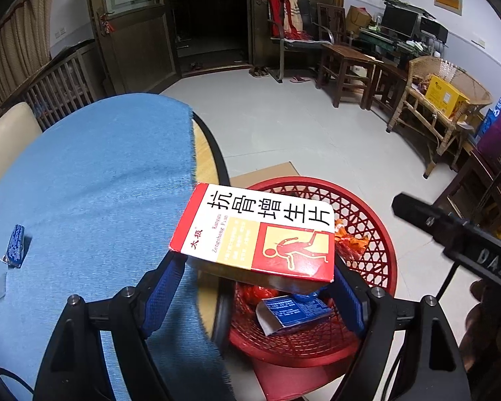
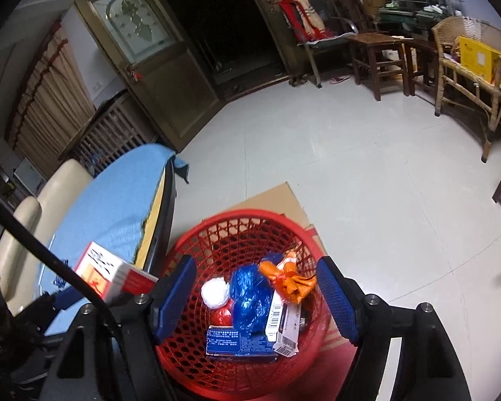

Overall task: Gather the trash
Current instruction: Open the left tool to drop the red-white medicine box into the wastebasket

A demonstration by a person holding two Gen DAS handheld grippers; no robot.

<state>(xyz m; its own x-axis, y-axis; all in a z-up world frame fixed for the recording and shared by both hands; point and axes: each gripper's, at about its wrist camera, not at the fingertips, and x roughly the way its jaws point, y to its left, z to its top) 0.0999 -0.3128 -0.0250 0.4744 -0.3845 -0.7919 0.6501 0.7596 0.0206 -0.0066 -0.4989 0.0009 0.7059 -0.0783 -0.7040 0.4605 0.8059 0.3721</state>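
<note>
Trash fills the red basket [image 2: 237, 234] on the floor beside the blue-covered bench [image 1: 93, 173]. At left, our left hand-held gripper [image 1: 260, 287] clamps a red-and-white medicine box [image 1: 257, 234] over the basket's rim; at right, our right hand-held gripper [image 2: 257, 297] hangs wide and empty above a blue bag [image 2: 250, 297], an orange bag [image 2: 287, 279] and a blue carton [image 2: 240, 342].

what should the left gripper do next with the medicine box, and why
Probably carry it a little further over the red basket and open. The left gripper holds the red and white medicine box half above the rim, half above the table edge.
</note>
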